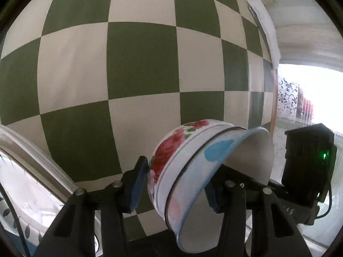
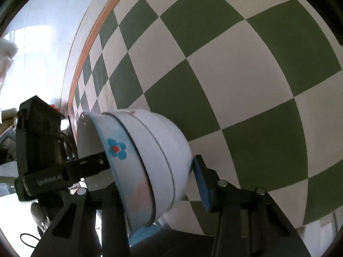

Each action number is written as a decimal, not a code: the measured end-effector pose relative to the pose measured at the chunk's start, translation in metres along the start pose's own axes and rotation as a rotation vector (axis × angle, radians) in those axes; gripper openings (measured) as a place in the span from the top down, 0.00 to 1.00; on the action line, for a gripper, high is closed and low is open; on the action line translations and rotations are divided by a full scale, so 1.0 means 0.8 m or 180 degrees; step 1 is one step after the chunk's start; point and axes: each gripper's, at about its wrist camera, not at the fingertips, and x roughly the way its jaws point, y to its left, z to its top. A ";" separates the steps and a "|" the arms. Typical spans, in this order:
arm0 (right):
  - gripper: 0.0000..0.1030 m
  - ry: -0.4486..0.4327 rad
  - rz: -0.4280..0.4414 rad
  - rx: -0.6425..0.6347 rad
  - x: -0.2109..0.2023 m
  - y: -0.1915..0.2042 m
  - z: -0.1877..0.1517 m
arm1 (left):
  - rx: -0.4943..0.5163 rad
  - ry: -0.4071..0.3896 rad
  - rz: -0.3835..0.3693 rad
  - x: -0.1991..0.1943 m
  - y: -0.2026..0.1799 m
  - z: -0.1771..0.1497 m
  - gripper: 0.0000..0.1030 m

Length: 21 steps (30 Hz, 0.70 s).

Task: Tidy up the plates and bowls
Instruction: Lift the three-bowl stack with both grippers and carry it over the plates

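Observation:
Two enamel bowls are nested and tipped on their side: a rose-patterned bowl (image 1: 169,150) with a blue-flowered bowl (image 1: 216,152) sitting inside it. My left gripper (image 1: 173,190) is shut on the stack. One blue pad (image 1: 137,184) presses the rose bowl's outside and the other finger (image 1: 211,197) reaches inside the blue bowl. In the right wrist view the same stack shows as a white outer bowl (image 2: 169,141) and the blue-flowered bowl (image 2: 116,148). My right gripper (image 2: 156,188) is shut on it from the opposite side, with its pad (image 2: 200,182) against the outer wall.
A green and white checked tablecloth (image 1: 139,60) covers the table under the bowls. A shiny metal rim with a leaf-patterned dish (image 1: 27,188) lies at the lower left. The table's orange-trimmed edge (image 2: 85,49) runs along the far side. A white cloth (image 1: 265,21) hangs near a bar.

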 end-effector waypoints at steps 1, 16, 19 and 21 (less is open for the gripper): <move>0.56 -0.0005 0.0012 -0.0011 0.000 0.000 0.000 | 0.0009 -0.0019 -0.0007 -0.001 0.000 -0.001 0.56; 0.59 0.0025 -0.0039 -0.0321 -0.003 0.029 0.015 | -0.0071 -0.0278 0.0000 -0.028 0.007 -0.014 0.56; 0.60 0.0013 -0.0059 -0.0425 -0.010 0.042 0.016 | -0.0094 -0.0382 -0.0016 -0.047 0.011 -0.016 0.56; 0.60 0.0018 -0.0058 -0.0471 -0.014 0.052 0.018 | -0.0126 -0.0449 -0.0051 -0.061 0.015 -0.018 0.56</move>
